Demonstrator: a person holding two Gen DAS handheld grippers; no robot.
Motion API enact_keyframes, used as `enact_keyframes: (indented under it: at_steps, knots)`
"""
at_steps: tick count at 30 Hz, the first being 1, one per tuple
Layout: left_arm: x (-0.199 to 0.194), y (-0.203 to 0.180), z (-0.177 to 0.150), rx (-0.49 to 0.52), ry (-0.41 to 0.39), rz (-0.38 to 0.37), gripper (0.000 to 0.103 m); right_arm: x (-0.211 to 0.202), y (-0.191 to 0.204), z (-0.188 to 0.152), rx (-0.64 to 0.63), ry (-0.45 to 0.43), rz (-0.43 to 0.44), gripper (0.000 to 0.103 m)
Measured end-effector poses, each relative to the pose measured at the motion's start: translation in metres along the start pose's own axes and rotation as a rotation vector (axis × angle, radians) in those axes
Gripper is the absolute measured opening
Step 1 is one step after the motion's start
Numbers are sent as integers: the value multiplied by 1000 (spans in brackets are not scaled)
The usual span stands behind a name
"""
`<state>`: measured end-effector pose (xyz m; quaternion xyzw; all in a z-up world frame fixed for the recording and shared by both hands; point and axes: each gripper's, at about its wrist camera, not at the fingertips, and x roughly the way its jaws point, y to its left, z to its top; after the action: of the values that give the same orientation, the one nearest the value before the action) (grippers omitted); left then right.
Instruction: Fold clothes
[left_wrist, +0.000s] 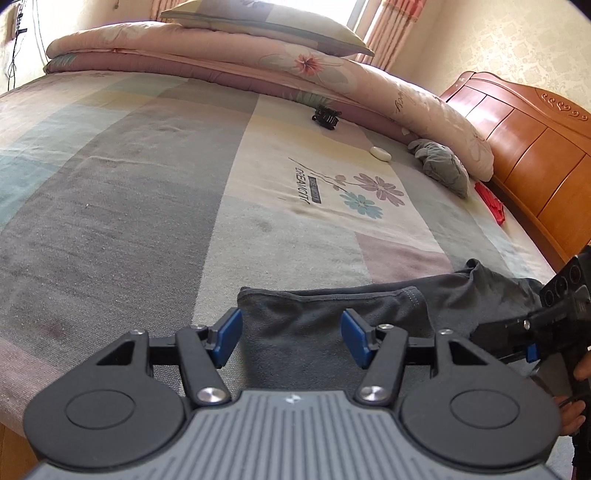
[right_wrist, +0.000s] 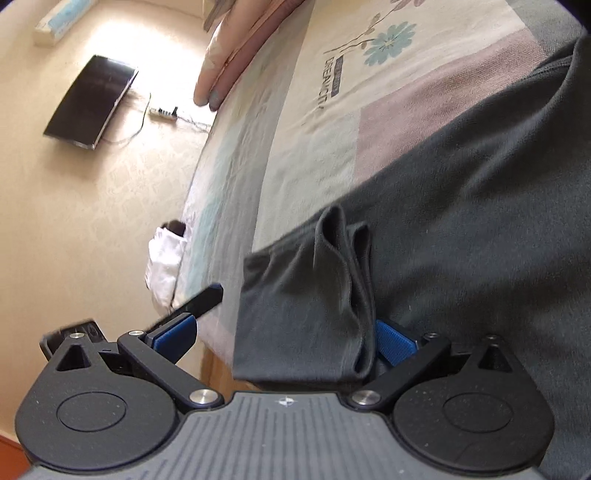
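Left tool (left_wrist: 291, 339) hovers wide open over the dark grey garment (left_wrist: 332, 321), gripping nothing. Right tool (right_wrist: 284, 341) gapes too, a bunched fold of cloth lying loose between its pads. That garment sprawls at the bed's (left_wrist: 147, 184) near edge, by the floral print.

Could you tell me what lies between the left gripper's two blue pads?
In the left wrist view, the dark grey garment lies between the open left gripper pads, resting on the bedsheet.
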<state>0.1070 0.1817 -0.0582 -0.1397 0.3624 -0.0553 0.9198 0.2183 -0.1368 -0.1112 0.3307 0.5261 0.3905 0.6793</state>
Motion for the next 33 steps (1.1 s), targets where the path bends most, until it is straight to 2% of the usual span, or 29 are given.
enact_keyframes:
  at_steps: [3, 4, 5, 7, 8, 10, 12, 13, 15, 17, 23, 25, 29, 33]
  knots:
    - [-4, 0, -1, -9, -16, -8, 59, -1, 5, -3, 25, 5, 2, 103]
    - [-6, 1, -1, -9, -23, -14, 59, 3, 9, -9, 14, 40, 22, 103]
    - [-8, 1, -1, -8, -25, -16, 59, 6, 11, -13, -21, 48, 5, 103]
    - [-10, 3, -2, -6, -27, -18, 60, 13, 16, -22, -90, 65, -27, 97]
    - [-10, 4, -2, -5, -25, -12, 60, 12, 14, -23, -97, 52, -11, 97]
    - [-11, 6, -2, -7, -21, 1, 60, 7, 5, -22, -52, 18, -5, 88]
    - [-11, 6, -4, -5, -19, 1, 60, 2, -3, -21, -20, -10, -15, 65]
    - [-11, 5, -4, -4, -17, 0, 60, 0, -9, -23, -9, -23, -25, 57]
    - [-11, 5, -6, -3, -15, -2, 60, -2, -13, -27, 3, -38, -45, 24]
    - [-11, 4, -7, -1, -12, -3, 60, -2, -11, -29, 2, -40, -65, 8]
    - [-13, -2, -8, 19, -13, -19, 60, -2, -5, -38, 1, -46, -126, 10]
    - [-15, -3, -8, 27, -17, -27, 63, -2, -3, -41, 1, -48, -147, 10]
    - [-4, -8, -4, 42, -4, -52, 64, -2, 1, -48, -34, -65, -184, 10]
    - [24, -16, 1, 74, 23, -89, 64, -5, 4, -51, -47, -67, -206, 11]
